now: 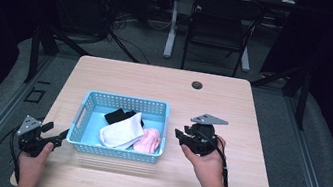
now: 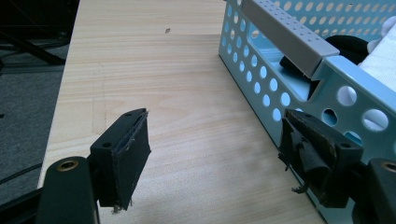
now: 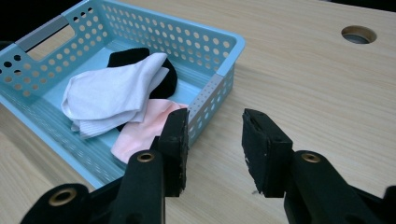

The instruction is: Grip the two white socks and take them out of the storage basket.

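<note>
We find the left gripper (image 1: 57,138) at the near left of the table (image 1: 233,104), released, its jaws standing wide apart with nothing between them. In the left gripper view one jaw stands just beside, possibly touching, the perforated left wall of the blue basket (image 2: 261,74); we cannot tell which. The right gripper (image 1: 182,136) sits to the right of the basket, near its right wall, also released and empty; in the right gripper view its jaws (image 3: 212,149) stand apart with bare wood between them.

The basket (image 1: 125,101) rests flat slightly left of the table's centre. We judge it light, stiff thin plastic, apt to slide on the smooth wood if pushed from one side. Its grey handle bars on the left and right walls (image 3: 44,32) look the soundest places to grip; the rim would also serve.

Inside lie three soft items: a pink sock (image 3: 140,128) at the near right, a folded white sock (image 3: 109,95) over the middle, and a black sock (image 3: 133,57) at the far side, partly under the white one. We judge all three light, limp and easily pinched at any raised fold; the pink one lies closest to the right gripper.

Open room is good to the right and far side of the basket. The near edge is close to the left gripper, and a cable hole (image 1: 197,85) marks the far side.
</note>
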`<state>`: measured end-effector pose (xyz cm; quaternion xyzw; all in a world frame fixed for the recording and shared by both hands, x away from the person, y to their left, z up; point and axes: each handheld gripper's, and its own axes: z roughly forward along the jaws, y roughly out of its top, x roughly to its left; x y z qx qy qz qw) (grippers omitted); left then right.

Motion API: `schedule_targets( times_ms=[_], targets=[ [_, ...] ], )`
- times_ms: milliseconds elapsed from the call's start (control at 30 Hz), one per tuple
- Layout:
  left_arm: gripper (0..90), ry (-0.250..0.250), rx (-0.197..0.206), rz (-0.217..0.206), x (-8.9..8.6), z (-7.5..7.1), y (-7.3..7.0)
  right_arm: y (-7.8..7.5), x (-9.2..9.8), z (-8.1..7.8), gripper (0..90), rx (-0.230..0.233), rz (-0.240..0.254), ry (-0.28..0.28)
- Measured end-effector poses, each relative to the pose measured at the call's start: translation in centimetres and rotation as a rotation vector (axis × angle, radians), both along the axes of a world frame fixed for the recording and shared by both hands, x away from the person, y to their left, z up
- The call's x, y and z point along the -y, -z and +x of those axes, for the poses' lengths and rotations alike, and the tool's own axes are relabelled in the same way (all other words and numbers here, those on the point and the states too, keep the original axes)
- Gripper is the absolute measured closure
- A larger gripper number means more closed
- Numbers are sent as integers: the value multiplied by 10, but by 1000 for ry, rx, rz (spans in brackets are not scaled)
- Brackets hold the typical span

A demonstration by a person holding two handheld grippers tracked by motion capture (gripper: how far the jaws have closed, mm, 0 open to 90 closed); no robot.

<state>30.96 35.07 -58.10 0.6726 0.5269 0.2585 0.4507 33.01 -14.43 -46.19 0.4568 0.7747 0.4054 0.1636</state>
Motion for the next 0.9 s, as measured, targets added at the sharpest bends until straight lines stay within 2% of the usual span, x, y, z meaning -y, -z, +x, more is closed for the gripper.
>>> schedule_targets(
  times_ms=[67, 133, 367, 400, 467, 733, 900],
  targets=[
    [242, 1, 0, -1, 0, 0, 0, -1, -3, 2, 619, -1, 0, -4],
    [242, 1, -2, -2, 0, 0, 0, -4, -14, 7, 617, -12, -28, -24],
    [242, 3, -4, -2, -1, 0, -1, -9, -35, 18, 616, -40, -38, -61],
    [242, 3, -4, -3, -1, 0, -1, -10, -43, 21, 617, -47, -51, -74],
    [241, 2, -4, -3, -1, 0, -1, -11, -46, 23, 617, -50, -63, -83],
    [241, 1, -4, -6, -1, 0, 0, -9, -75, 41, 611, -108, -54, -109],
    [241, 2, -6, -7, -2, 0, 0, -5, -89, 52, 611, -156, -79, -122]
  ],
)
